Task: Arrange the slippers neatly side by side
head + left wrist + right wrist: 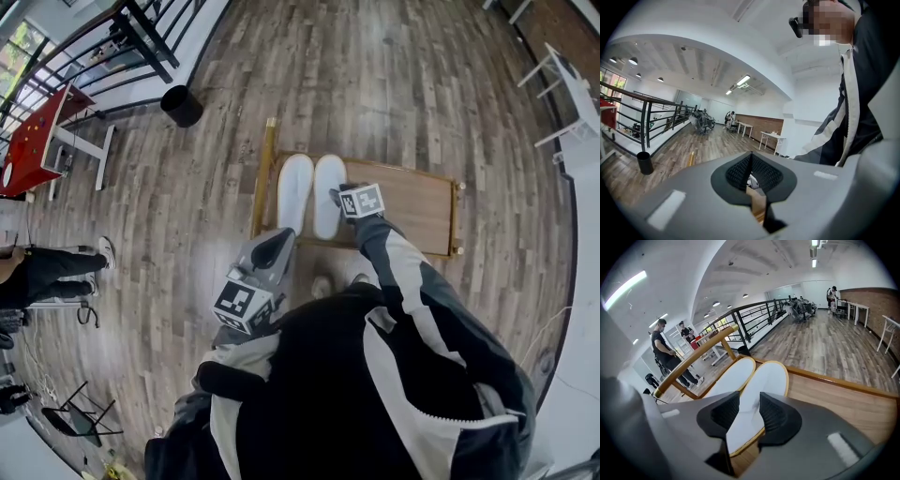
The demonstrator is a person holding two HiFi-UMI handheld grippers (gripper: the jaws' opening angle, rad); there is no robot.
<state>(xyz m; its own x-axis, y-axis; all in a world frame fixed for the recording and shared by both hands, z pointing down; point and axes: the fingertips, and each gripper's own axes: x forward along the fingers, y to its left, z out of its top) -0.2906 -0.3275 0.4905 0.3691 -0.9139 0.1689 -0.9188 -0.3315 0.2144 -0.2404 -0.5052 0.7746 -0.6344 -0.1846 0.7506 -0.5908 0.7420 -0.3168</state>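
Jaws of the right gripper [749, 414] stand apart over one heel, those of the left gripper [751, 171] shut and empty — the slippers [328, 202] lie side by side on the wooden table [417, 202], so only a gentle lift-away seems left.

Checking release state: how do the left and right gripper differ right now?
Left gripper has jaws together; right gripper has jaws apart. Left gripper points out across the room, back by the person's jacket; right gripper tilts down over a white slipper on the wooden platform. Both hold nothing.
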